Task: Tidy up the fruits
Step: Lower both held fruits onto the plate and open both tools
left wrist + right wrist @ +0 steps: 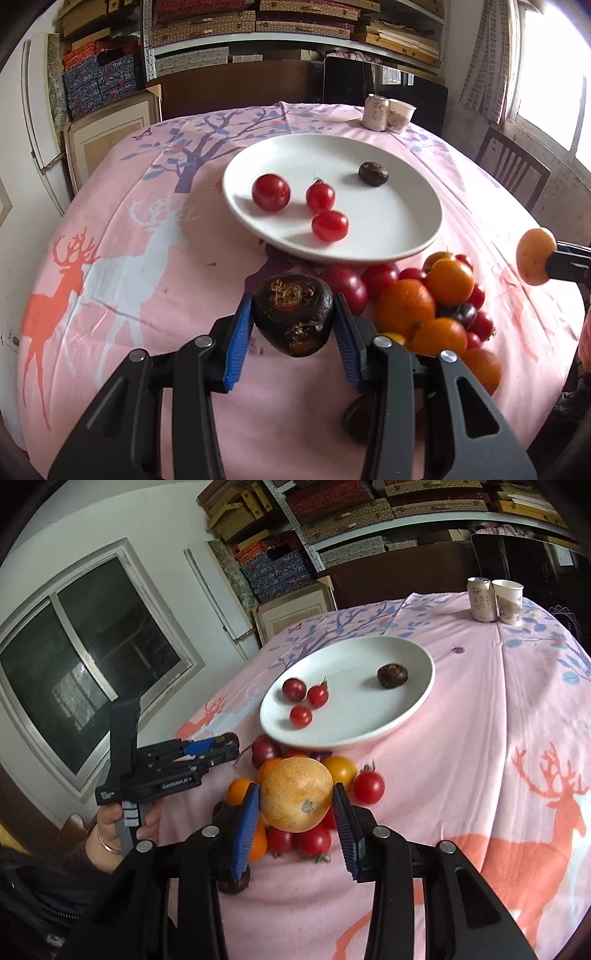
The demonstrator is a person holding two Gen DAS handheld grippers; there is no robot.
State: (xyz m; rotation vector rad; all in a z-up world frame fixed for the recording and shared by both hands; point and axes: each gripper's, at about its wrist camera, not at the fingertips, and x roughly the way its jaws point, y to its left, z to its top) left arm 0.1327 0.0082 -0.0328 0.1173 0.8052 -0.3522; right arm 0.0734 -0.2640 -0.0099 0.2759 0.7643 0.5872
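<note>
My left gripper (293, 319) is shut on a dark brown water chestnut (293, 317), held above the table near the white plate (406, 236). The plate holds three red cherry tomatoes (270, 192) and another dark chestnut (373, 173). My right gripper (297, 805) is shut on a round yellow-tan fruit (297, 799) above a pile of oranges and tomatoes (365, 786). The pile also shows in the left wrist view (436, 306), right of my left gripper. The left gripper shows in the right wrist view (207, 751), left of the pile.
A drink can (375, 112) and a paper cup (400, 115) stand at the table's far edge. The pink deer-print cloth (129, 277) covers the table. A wooden chair (511, 168) stands at the right; shelves of boxes stand behind. Another dark fruit (360, 417) lies under my left gripper.
</note>
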